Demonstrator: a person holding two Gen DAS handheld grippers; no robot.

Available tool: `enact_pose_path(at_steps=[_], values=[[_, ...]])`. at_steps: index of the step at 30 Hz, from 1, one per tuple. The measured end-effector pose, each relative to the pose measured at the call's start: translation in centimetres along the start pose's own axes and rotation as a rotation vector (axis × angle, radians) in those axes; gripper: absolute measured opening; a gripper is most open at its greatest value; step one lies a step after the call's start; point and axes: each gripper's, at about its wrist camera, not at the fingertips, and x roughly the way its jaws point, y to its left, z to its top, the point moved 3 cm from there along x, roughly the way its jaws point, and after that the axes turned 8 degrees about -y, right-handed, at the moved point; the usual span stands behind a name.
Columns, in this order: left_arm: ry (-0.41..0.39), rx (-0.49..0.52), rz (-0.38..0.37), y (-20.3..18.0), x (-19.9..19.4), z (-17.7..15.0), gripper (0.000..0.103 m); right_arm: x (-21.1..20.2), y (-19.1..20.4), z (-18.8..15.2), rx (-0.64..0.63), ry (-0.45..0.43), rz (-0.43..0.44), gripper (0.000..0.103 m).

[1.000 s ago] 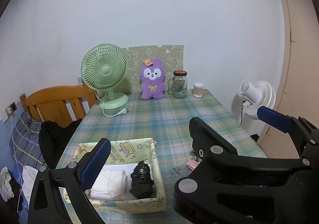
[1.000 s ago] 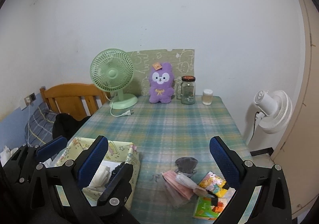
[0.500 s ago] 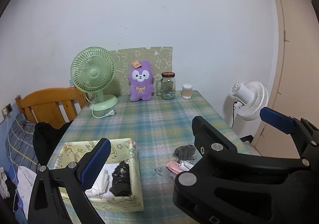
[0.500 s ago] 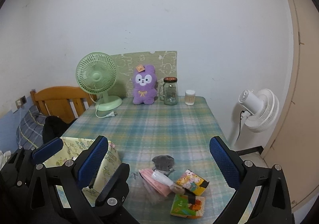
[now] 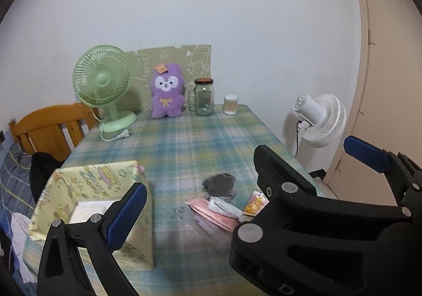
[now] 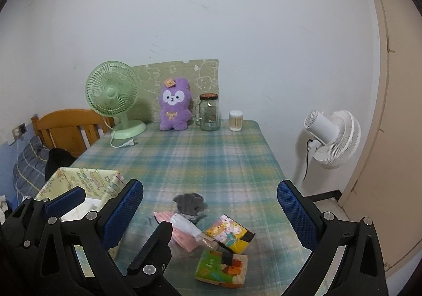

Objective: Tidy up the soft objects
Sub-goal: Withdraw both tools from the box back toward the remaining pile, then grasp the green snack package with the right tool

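Observation:
A yellow patterned box [image 5: 89, 185] stands at the table's near left with folded white cloth [image 5: 87, 210] inside. To its right lie a grey cloth [image 6: 190, 202], pink masks [image 6: 184, 236] and a white packet [image 6: 186, 222] in a small heap. My left gripper [image 5: 244, 164] is open and empty, one pad [image 5: 126, 214] over the box's right wall. My right gripper [image 6: 210, 185] is open too, hanging above the heap without touching it. Its black body [image 5: 303, 217] covers the heap's right side in the left wrist view.
Two colourful tissue packs [image 6: 229, 234] [image 6: 221, 267] lie by the heap. At the back stand a green fan [image 6: 113, 101], a purple plush [image 6: 175, 106], a glass jar [image 6: 209, 112] and a small cup [image 6: 235, 120]. A white floor fan [image 6: 332, 137] and a wooden chair [image 6: 68, 130] flank the table.
Both grippers have swung to the right, so the box slid to the left of the views and the heap of soft items came under the right gripper. Both stayed open.

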Motion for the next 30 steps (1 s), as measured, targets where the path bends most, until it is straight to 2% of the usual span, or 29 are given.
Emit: enact_pose_path(at_steps=[7, 15, 24, 30], values=[[0.017, 0.014, -0.036, -1.9, 1.1, -2.0, 0.1, 0.4, -1.9, -2.3, 0.019, 0.004, -0.013, 0.103], [0.034, 0.015, -0.039, -2.5, 1.9, -4.1, 0.1, 0.7, -2.7, -4.7, 0.027, 0.011, -0.011, 0.103], [0.074, 0.055, -0.039, -2.8, 3.5, -6.5, 0.099, 2.4, -3.2, -7.8, 0.057, 0.07, -0.002, 0.103], [0.13, 0.058, -0.048, -2.6, 4.9, -8.4, 0.099, 3.7, -3.2, -9.9, 0.065, 0.129, -0.015, 0.103]])
